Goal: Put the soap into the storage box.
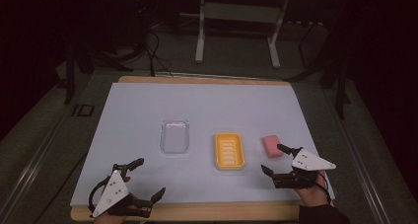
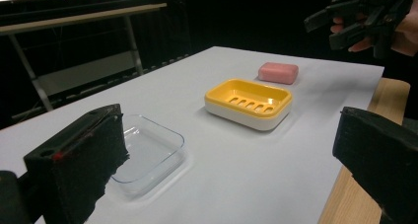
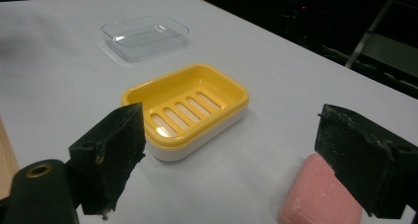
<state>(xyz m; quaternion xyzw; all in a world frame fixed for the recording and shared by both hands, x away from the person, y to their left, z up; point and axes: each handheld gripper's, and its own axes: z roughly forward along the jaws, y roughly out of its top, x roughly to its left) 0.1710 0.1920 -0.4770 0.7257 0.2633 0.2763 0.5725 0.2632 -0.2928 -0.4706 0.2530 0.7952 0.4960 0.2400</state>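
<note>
My right claw (image 1: 280, 161) gapes beside pink soap (image 1: 272, 146), empty; left claw (image 1: 143, 177) gapes idle near desk (image 1: 138, 110) edge. Yellow soap dish (image 1: 229, 150) mid-desk. Risk: jaw overlapping soap nudges bar away on closing.

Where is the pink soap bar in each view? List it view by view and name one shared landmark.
High view: pink soap bar right of centre, beside the right gripper.
Left gripper view: upper middle, behind the dish.
Right gripper view: bottom right corner, partly behind a jaw.
Shared landmark: the yellow soap dish, next to the bar.
</note>
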